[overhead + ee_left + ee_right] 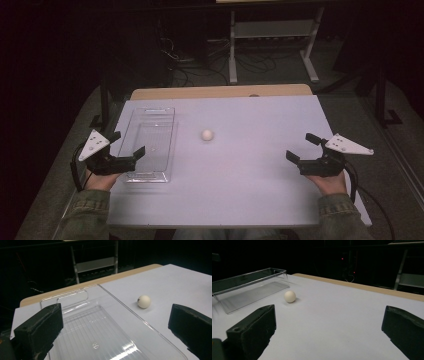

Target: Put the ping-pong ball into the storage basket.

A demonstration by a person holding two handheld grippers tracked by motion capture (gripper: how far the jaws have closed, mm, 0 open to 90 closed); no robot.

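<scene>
Two grippers are seen from the high view, the left gripper (128, 143) poised at the near end of a clear tray (150, 120) and the right gripper (302, 146) held well apart at the table's right side, both with jaws spread wide and nothing between them. One small white ball (207, 135) is found on the white table (260, 190), just right of the tray and between the two grippers, nearer the left one. A dark mark on the ball (144, 301) is picked up in the left gripper view, something not caught from above; a moulded handle slot (72, 298) at the tray's far end and fine ribbing across its floor are also brought out there. From the right gripper view the tray (249, 280) is seen side-on, its thin transparent wall standing up from the surface, with the ball (289, 296) resting just in front of it, apart from the wall. One tray, one ball, two grippers are counted. The tray is shown as long, rectangular, glossy plastic; the ball as round and matte; the table top as smooth, with a wooden strip (220, 92) along its far edge.
</scene>
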